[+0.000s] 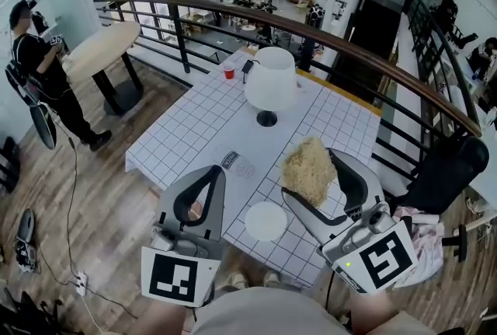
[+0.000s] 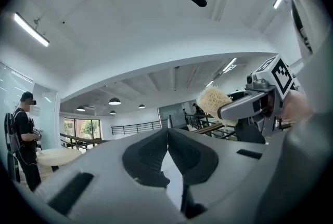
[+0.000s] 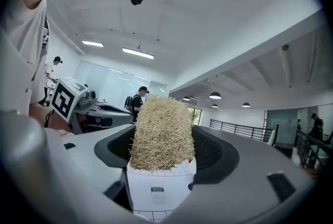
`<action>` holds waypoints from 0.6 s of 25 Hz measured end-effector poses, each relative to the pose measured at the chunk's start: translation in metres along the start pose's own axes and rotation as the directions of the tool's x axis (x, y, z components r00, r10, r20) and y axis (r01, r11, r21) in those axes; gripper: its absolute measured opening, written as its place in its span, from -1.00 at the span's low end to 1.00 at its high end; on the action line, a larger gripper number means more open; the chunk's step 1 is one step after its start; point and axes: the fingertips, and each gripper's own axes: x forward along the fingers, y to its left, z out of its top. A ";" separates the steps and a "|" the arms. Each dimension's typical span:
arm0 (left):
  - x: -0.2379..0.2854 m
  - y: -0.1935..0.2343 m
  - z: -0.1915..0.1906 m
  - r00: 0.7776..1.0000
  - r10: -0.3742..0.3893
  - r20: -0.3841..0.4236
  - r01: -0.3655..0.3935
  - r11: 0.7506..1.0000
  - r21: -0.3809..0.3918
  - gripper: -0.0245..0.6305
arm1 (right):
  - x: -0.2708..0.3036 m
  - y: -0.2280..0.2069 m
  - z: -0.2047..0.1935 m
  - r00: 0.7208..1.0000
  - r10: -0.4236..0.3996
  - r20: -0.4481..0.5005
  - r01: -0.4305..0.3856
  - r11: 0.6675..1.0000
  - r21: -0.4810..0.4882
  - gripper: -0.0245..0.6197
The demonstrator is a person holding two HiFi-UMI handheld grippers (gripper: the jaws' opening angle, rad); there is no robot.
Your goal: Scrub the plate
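Well, there are two grippers, one plate and one scrubbing pad here. The left gripper (image 1: 213, 171) points away from the person over the near edge of the table (image 1: 186, 127), and its jaws are pressed together at the tips with nothing between them. The right gripper (image 1: 311, 179) angles in from the other side, and its jaws are pinching the scrubbing pad (image 1: 307, 167), a loose, shaggy, straw-coloured wad of fibres that bulges out above the jaw tips. Each gripper carries one cube with black-and-white square markers at its near end. The plate (image 1: 266, 221) is small, round, plain white and smooth. It lies flat on the table near the front edge, between the two grippers and just beside the pad, which is held apart from it. The tabletop is white with a thin dark grid. Farther along it stand one white lamp (image 1: 271, 79) on a dark foot and one red cup (image 1: 229, 72). One person (image 1: 40, 65) in dark clothes stands off to the left, by a round wooden table (image 1: 99, 48).
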 end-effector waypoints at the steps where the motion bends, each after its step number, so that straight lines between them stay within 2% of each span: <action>1: -0.002 -0.002 0.004 1.000 -0.001 0.011 0.001 1.000 0.004 -0.88 | -0.003 0.000 0.003 1.000 -0.005 0.019 0.005 1.000 0.001 0.07; 5: -0.009 -0.011 0.011 0.999 -0.012 0.033 0.011 1.000 0.025 -0.88 | -0.010 0.005 0.002 0.997 -0.043 0.065 0.044 0.999 -0.020 0.07; 7: -0.012 -0.014 0.007 1.000 -0.004 0.030 0.003 1.000 0.030 -0.88 | -0.012 0.012 -0.003 0.997 -0.029 0.068 0.032 0.999 -0.041 0.07; 10: -0.018 -0.012 -0.008 1.000 0.028 -0.001 -0.028 0.999 0.018 -0.88 | -0.011 0.023 -0.011 0.999 0.005 0.054 -0.002 0.999 -0.040 0.07; 15: -0.025 -0.014 -0.036 0.997 0.047 -0.060 -0.045 0.999 0.021 -0.88 | -0.016 0.029 -0.027 0.999 0.011 0.046 -0.011 1.000 -0.018 0.07</action>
